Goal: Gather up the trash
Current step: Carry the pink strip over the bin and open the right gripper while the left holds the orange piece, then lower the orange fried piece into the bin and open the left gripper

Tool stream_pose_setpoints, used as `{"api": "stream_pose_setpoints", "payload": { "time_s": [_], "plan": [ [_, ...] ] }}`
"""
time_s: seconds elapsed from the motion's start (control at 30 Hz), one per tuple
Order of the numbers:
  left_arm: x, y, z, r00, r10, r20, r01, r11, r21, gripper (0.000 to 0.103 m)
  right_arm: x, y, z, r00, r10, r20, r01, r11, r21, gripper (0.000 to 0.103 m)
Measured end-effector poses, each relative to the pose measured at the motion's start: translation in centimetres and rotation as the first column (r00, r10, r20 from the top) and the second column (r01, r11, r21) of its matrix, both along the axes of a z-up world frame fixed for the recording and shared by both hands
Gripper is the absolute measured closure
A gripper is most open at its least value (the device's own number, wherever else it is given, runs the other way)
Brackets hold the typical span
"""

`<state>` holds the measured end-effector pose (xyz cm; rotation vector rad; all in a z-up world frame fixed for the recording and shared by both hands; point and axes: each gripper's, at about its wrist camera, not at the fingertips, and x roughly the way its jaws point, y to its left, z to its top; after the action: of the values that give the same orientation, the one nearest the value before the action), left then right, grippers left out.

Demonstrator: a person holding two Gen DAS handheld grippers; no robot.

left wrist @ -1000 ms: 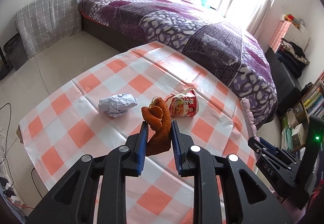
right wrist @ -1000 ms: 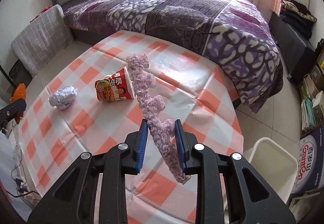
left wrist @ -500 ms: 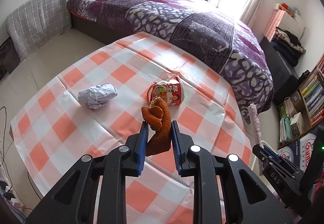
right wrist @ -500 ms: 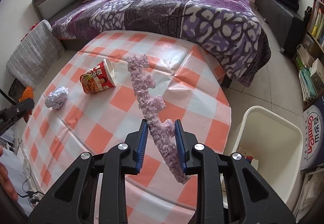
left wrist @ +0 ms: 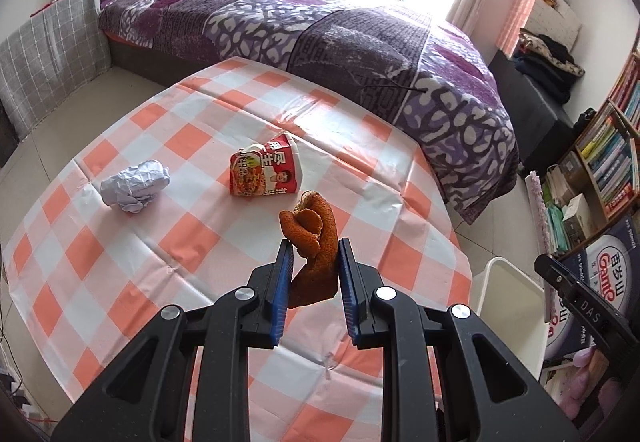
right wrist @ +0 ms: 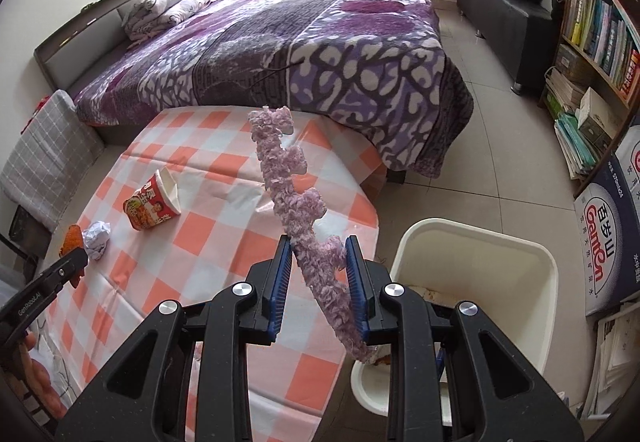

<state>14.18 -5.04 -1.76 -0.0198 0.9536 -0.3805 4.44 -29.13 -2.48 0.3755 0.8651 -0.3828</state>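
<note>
The right gripper [right wrist: 316,274] is clamped on the purple strip [right wrist: 294,198], lifted clear of the table [right wrist: 224,242] with the bin [right wrist: 476,282] at lower right, likely ready for dropping. At lower centre of its view, the left gripper [left wrist: 314,274] pinches the peel [left wrist: 314,242] above the table; cup [left wrist: 264,172] and paper ball [left wrist: 134,186] lie at centre left.

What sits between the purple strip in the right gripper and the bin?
Nothing visible. The purple strip hangs in the right gripper beside the bin, whose mouth is open; only the table edge is near.
</note>
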Motion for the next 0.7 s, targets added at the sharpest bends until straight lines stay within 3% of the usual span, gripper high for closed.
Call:
{"api": "stream_pose_setpoints", "payload": {
  "time_s": [0.23,0.57,0.63,0.7],
  "plan": [
    [-0.8,-3.1,-1.1,0.998,-0.059,-0.014,0.059,0.998,0.024,0.08,-1.7,-3.7,-0.7,0.995,-0.093,-0.045,0.095,0.994,0.06,0.077],
    [-2.6,-8.6,-2.4,0.985,-0.17,-0.042,0.171,0.985,0.02,0.08,-4.1,-7.8,-2.3,0.967,-0.198,-0.16,0.209,0.976,0.055,0.073],
    [-3.1,-9.8,-2.6,0.98,-0.194,-0.049,0.195,0.981,0.014,0.08,-4.9,-8.7,-2.3,0.958,-0.237,-0.16,0.247,0.968,0.042,0.047],
    [-3.5,-10.9,-2.8,0.975,-0.215,-0.06,0.216,0.976,0.002,0.08,-5.5,-9.5,-2.1,0.954,-0.26,-0.149,0.269,0.962,0.045,0.039]
  ]
}}
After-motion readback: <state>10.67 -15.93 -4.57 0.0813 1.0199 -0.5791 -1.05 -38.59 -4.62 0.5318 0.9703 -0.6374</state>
